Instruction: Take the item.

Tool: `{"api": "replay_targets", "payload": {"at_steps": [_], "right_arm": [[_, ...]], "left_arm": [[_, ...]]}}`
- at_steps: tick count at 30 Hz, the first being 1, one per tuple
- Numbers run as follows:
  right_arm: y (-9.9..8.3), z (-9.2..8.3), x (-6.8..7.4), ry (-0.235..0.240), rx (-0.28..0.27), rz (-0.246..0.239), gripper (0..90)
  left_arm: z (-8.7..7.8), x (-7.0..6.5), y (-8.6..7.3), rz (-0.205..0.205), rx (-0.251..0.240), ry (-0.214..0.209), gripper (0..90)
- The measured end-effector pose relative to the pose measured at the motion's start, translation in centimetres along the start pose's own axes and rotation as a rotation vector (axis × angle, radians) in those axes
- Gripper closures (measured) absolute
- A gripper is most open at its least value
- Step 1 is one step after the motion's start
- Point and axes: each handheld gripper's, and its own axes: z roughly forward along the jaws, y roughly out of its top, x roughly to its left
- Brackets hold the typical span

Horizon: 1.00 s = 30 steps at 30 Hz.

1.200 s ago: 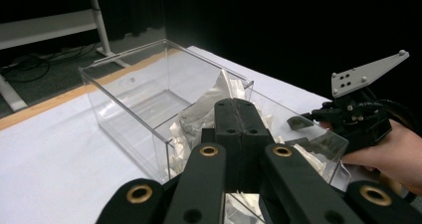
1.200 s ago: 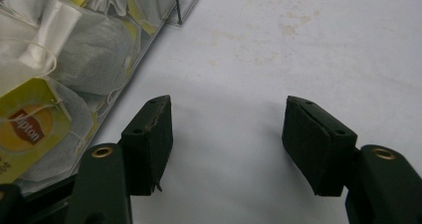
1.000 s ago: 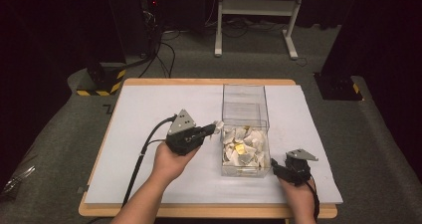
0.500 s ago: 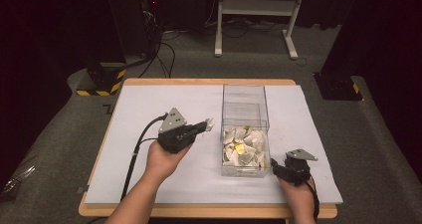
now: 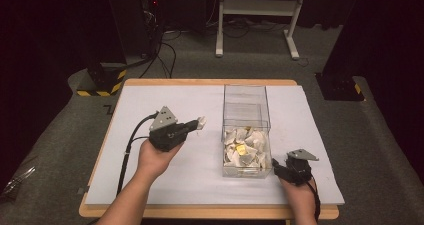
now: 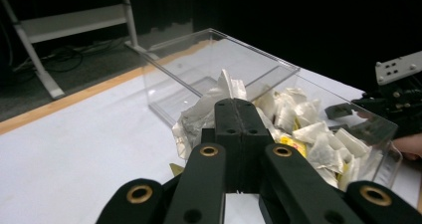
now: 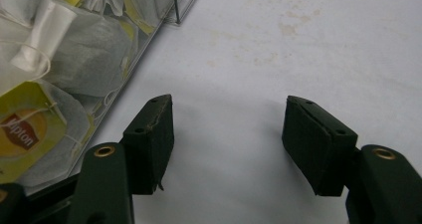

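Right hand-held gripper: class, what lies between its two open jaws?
Only bare white table cover. In the right gripper view, the right hand-held gripper has nothing between its jaws; the clear box of tea bags stands beside its left jaw.

We read this as a lab: dark curtained walls, bench (image 5: 150,185) under white sheet, cables on grey carpet (image 5: 165,50), hazard-striped stand base (image 5: 100,82), white metal frame (image 5: 260,7).

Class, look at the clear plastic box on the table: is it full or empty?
Partly full. The clear plastic box holds a pile of white tea bags in its near compartment; the far compartment looks empty.
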Motion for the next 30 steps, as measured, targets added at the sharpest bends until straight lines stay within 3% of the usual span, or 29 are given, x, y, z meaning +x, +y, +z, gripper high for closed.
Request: {"api": "replay_targets", "payload": {"at_steps": [12, 30], "right_arm": [[0.0, 0.0, 0.0, -0.003, -0.003, -0.006, 37.6], [0.0, 0.0, 0.1, -0.005, -0.001, -0.007, 37.6]], "left_arm": [[-1.9, 1.7, -0.2, -0.007, -0.023, 0.049, 89.9], [-4.7, 4.4, -3.0, -0.087, -0.035, 0.115, 90.0]]}}
